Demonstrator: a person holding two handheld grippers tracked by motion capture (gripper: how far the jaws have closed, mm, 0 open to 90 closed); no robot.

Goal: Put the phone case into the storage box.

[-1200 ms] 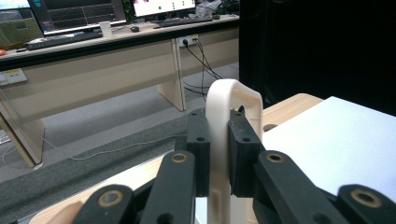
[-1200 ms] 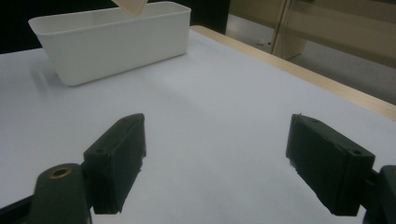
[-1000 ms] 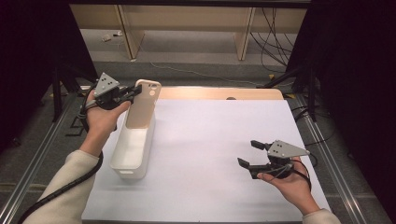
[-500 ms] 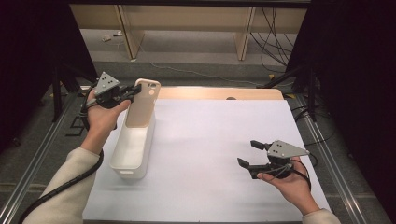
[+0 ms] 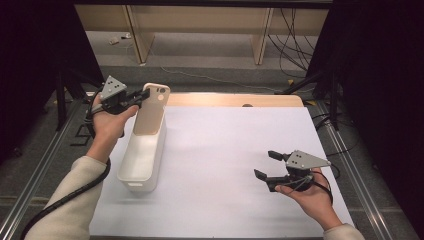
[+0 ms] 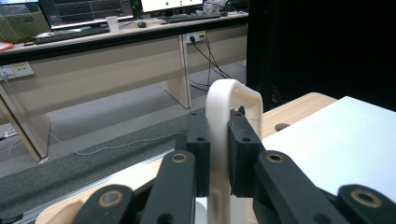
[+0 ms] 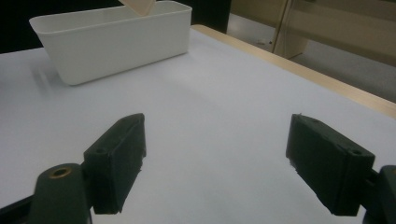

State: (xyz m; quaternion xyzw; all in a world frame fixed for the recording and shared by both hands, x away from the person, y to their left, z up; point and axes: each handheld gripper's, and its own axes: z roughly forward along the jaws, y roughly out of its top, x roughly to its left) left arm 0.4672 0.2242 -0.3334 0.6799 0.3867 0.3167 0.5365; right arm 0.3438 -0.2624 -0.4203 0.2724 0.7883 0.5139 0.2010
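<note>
At the near right of the white-covered surface, the right gripper rests in the person's hand with its jaws spread wide and nothing between them, pointing across the sheet toward the bin. Further left, a long white plastic bin stands on the sheet, its length running from near to far; what can be seen of its inside looks bare, apart from the lower end of the case dipping in at the far end. Beyond it, at the far left, the left gripper is clamped on the edge of a beige phone case, its pads pressing the thin rim from both sides. The case hangs tilted over the bin's far end, camera cut-out uppermost.

The work in hand appears to be setting the case down into the bin. Doing it well likely means lowering the case until its bottom edge rests on the bin floor, tipping it to lie along the bin's length, and only then letting the jaws part, so that it does not catch on the wall or topple out. The idle gripper could steady the bin if it slides.
</note>
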